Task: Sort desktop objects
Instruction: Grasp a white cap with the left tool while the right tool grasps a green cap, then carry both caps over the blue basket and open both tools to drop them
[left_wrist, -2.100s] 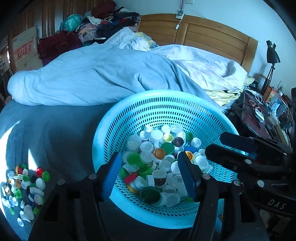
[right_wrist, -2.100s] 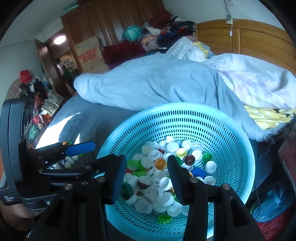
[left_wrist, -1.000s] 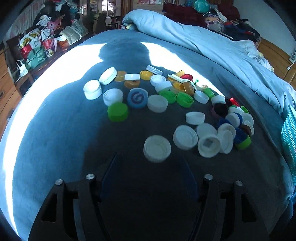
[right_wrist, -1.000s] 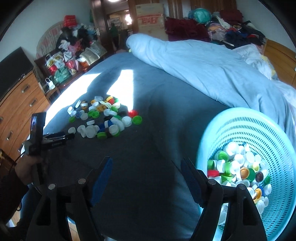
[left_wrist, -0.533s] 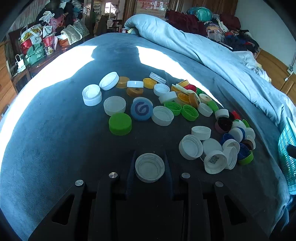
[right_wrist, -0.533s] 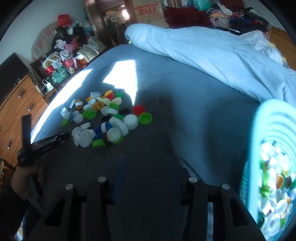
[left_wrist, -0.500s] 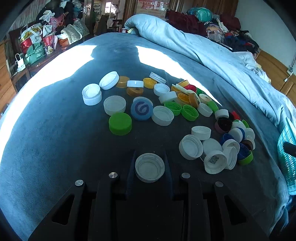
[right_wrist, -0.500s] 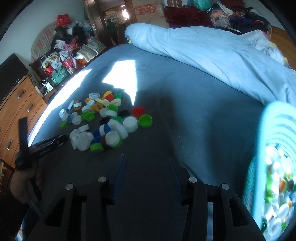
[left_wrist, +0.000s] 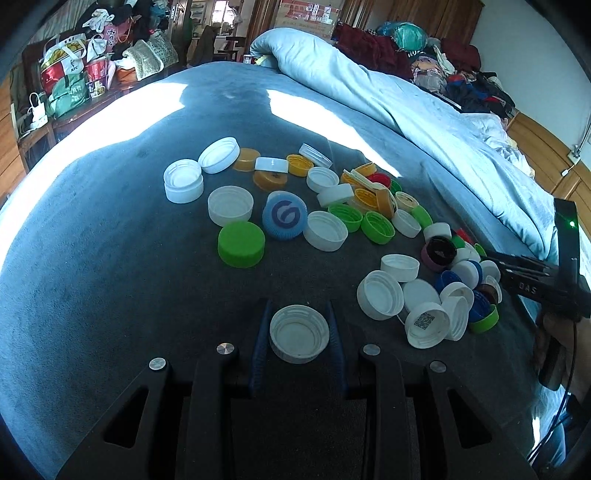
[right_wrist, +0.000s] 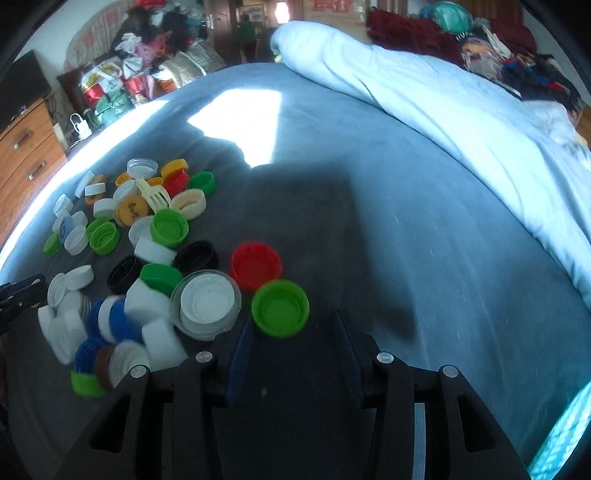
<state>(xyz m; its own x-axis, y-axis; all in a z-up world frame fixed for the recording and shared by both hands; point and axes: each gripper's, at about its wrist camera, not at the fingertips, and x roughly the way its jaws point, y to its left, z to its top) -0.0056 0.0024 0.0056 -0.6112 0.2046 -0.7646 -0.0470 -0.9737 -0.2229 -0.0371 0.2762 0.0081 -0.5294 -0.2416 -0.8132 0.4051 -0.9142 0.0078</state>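
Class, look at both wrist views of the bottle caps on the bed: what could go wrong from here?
1. The left gripper pinches a white cap by its rim; it could slip or pop out.
2. The right gripper has a green cap just ahead of its empty fingers, beside a red cap and a big white cap; a careless approach may knock them.

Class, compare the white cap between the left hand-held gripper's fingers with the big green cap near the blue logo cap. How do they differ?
The white cap lies open side up, showing its hollow; the green cap lies closed top up. The white cap is clamped in the left hand-held gripper; the green cap lies free on the blanket. Both are round plastic bottle caps.
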